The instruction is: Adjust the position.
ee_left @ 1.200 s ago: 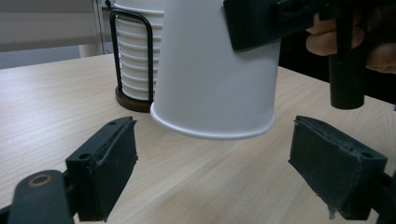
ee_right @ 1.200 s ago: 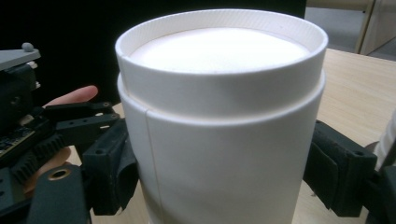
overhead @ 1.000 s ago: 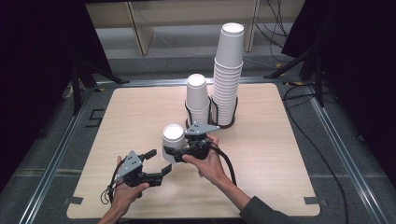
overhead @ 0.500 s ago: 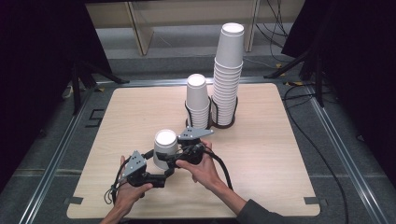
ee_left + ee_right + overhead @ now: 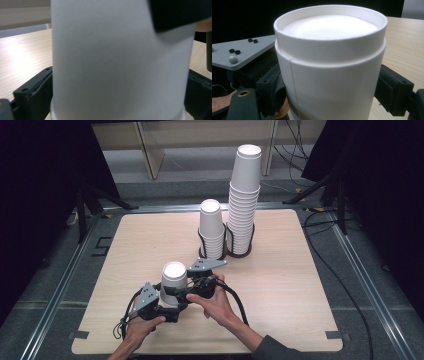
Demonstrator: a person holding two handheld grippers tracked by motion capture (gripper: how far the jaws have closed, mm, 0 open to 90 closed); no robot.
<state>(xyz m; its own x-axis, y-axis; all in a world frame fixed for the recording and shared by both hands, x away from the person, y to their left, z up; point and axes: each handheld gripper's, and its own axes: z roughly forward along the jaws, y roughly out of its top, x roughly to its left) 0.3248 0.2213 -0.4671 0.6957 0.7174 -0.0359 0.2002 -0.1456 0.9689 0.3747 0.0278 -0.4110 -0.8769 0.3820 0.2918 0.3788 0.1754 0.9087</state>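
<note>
A white paper cup [image 5: 174, 279] stands upside down on the wooden surface [image 5: 280, 285], near the front edge and well in front of the two cup stacks. Its flat bottom faces up.

The left gripper [image 5: 162, 307] sits on the near left side of the cup. Its jaws have just been opening, and now they are spread wide with the cup between them. In the left gripper view the cup [image 5: 120, 62] is very close and blurry, so it is hard to tell if the jaws touch its sides.

The right gripper [image 5: 187, 292] is on the near right side of the cup. Its jaws sit on both sides of the cup [image 5: 329, 65] and seem to pinch it.

Behind the cup, the short stack [image 5: 211, 227] and the tall stack [image 5: 245, 200] stand side by side in black holders.
</note>
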